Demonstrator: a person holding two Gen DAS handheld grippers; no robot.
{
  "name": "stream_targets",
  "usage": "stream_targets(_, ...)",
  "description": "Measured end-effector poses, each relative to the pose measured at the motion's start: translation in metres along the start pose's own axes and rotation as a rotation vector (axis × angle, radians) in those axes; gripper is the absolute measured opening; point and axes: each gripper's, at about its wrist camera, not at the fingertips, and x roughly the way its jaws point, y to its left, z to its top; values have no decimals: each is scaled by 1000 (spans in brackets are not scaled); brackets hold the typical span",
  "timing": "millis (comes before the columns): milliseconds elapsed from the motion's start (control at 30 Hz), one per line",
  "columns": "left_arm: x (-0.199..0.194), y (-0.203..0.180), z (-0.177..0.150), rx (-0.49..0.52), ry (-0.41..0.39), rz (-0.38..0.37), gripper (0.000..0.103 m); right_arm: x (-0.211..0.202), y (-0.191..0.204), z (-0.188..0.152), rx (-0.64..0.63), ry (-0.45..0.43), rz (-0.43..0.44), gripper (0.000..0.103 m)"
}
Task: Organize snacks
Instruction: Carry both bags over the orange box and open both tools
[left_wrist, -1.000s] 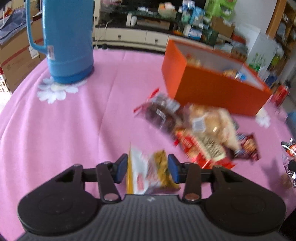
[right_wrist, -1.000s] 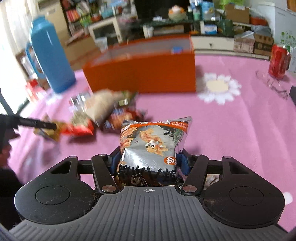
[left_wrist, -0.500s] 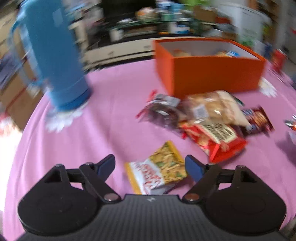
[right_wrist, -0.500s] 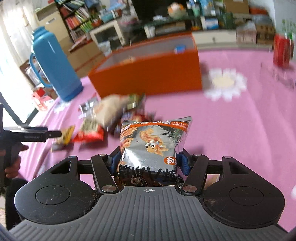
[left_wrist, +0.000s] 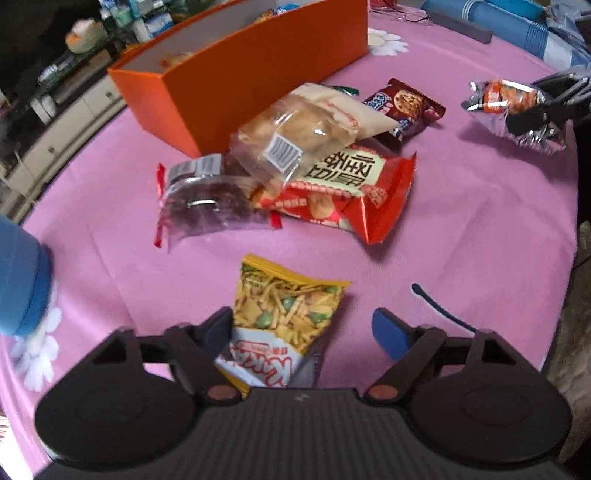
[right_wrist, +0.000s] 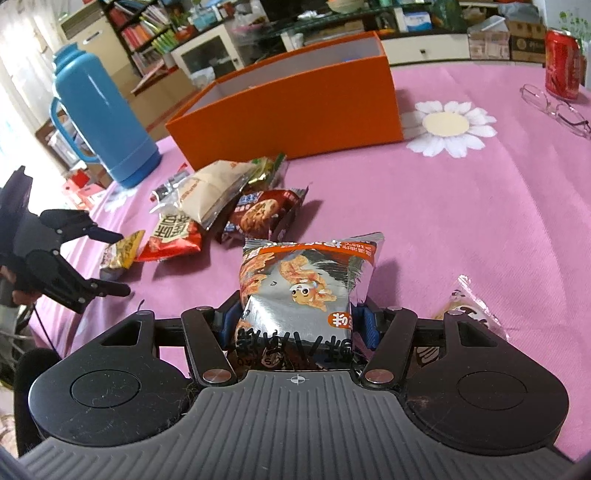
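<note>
Left wrist view: left claw (left_wrist: 304, 328) spread wide, low over the pink worktop (left_wrist: 480, 229), the yellow snack packet (left_wrist: 284, 314) lying between its fingers, left finger touching or just beside the packet's edge, right finger well apart from it. Far of the packet, a heap: clear-wrapped dark pastry (left_wrist: 207, 199), red cracker bag (left_wrist: 351, 184), pale bread bag (left_wrist: 310, 125) on top, brown cookie packet (left_wrist: 402, 107) at the heap's right. Orange box (left_wrist: 258, 74) stands behind the heap, open-topped, a few items inside, too small to tell. Blue thermos (left_wrist: 22, 277) at left edge. Right wrist view: right claw (right_wrist: 295, 325) clamped on a silver-and-orange snack bag (right_wrist: 306, 288), held upright above the worktop. Another wrapped snack (right_wrist: 469, 306) lies just right of this claw. Red can (right_wrist: 561, 64) and eyeglasses (right_wrist: 554, 107) at far right.
</note>
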Motion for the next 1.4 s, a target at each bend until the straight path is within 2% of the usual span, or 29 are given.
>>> stream_targets(33,2,6,1,-33,6,-14,79,2,-1,0,2,5,-1,38)
stream_targets(67,2,12,2,-79,4,-25,68,4,-1,0,6,8,-1,38)
stream_targets(100,1,19,2,-146,-8,-32,50,6,-1,0,10,12,2,38)
stream_targets(167,0,28,-1,-287,-14,-5,46,9,-2,-3,10,18,5,38)
stream_targets(300,-19,30,-18,-577,-107,67,43,9,-1,-6,-3,14,0,37)
stream_targets(433,-50,17,-19,-718,-217,53,43,-5,2,2,-7,-32,19,37)
stream_targets(567,-67,19,23,-733,-287,58,43,-22,8,37,-21,-125,51,37)
stream_targets(733,-74,40,103,-682,-393,99,43,-23,18,113,-102,-258,35,37)
stream_targets(833,-58,59,153,-654,-405,138,43,-2,21,163,-144,-292,14,37)
stream_targets(967,-22,81,204,-609,-371,192,43,48,17,220,-187,-270,-31,37)
stream_targets(1067,15,94,224,-592,-322,214,44,92,14,246,-205,-218,-50,37)
stream_targets(1133,33,100,229,-585,-290,226,48,119,13,256,-224,-181,-66,39)
stream_targets(1167,39,100,230,-587,-282,234,62,131,12,257,-228,-159,-68,41)
stream_targets(1200,41,99,231,-590,-277,252,68,140,11,259,-218,-143,-66,44)
stream_targets(1267,30,91,222,-580,-315,258,69,142,8,259,-189,-147,-41,48)
stream_targets(1333,17,80,212,-577,-346,261,70,127,9,253,-190,-190,-17,69)
stream_targets(1400,4,65,205,-570,-368,273,71,106,13,242,-199,-236,-26,77)
